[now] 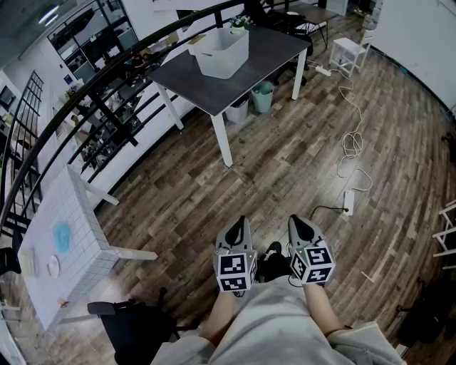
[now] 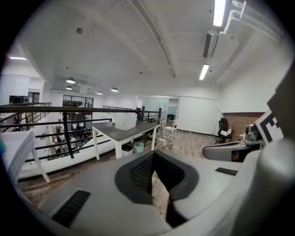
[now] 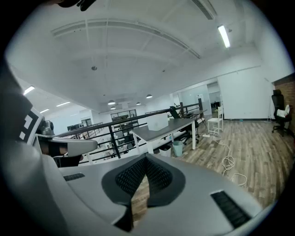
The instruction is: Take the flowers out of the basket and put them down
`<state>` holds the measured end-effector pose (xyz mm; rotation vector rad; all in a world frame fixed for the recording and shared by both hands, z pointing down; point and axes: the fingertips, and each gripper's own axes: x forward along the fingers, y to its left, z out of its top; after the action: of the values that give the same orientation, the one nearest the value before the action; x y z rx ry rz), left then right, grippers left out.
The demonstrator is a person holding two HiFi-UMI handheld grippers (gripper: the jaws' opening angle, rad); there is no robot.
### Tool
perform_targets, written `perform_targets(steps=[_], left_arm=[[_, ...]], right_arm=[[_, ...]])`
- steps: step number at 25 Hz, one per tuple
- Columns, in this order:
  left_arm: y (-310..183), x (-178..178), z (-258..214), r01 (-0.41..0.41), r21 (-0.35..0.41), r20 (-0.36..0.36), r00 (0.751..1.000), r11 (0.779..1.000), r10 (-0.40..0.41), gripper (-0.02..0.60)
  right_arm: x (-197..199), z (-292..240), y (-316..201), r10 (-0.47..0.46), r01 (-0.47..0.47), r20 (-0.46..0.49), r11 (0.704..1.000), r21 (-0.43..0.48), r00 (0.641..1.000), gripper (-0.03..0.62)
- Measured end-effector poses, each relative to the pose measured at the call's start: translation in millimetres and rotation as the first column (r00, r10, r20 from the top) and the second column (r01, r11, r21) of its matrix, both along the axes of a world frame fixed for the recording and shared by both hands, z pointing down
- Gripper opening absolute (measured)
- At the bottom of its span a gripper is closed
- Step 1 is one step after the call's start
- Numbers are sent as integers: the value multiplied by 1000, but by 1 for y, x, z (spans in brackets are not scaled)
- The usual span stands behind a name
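The left gripper [image 1: 241, 224] and right gripper [image 1: 300, 222], jaws together on nothing, hang far from the white plastic basket [image 1: 222, 51] on the dark rectangular table [image 1: 191, 82]; the trailing white floor cable [image 1: 351, 142] could snag feet on approach.

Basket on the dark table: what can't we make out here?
- Inside of the basket: head view, its own wall hides it.
- Flowers: only a green speck at the far rim, too small to count.
- Both gripper views: basket distant and tiny, no flowers discernible.
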<state>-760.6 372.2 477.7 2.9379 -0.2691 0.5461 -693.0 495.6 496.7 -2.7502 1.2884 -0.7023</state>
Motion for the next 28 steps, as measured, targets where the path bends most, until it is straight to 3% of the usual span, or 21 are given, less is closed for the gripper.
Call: perform_targets(steps=[5, 14, 18, 28], left_arm=[[-36, 38, -4, 17, 28, -41, 999, 999, -16, 8], [-64, 102, -4, 47, 40, 5, 999, 998, -47, 8], [-74, 134, -8, 81, 40, 1, 997, 996, -81, 8], [-77, 182, 8, 135, 36, -2, 991, 990, -135, 5]], right_arm=[[35, 1, -36, -41, 42, -39, 999, 9, 998, 18], [97, 0, -69, -101, 101, -27, 995, 1, 995, 18], [128, -9, -80, -154, 152, -95, 988, -31, 984, 18], [196, 16, -67, -144, 145, -61, 989, 22, 988, 18]])
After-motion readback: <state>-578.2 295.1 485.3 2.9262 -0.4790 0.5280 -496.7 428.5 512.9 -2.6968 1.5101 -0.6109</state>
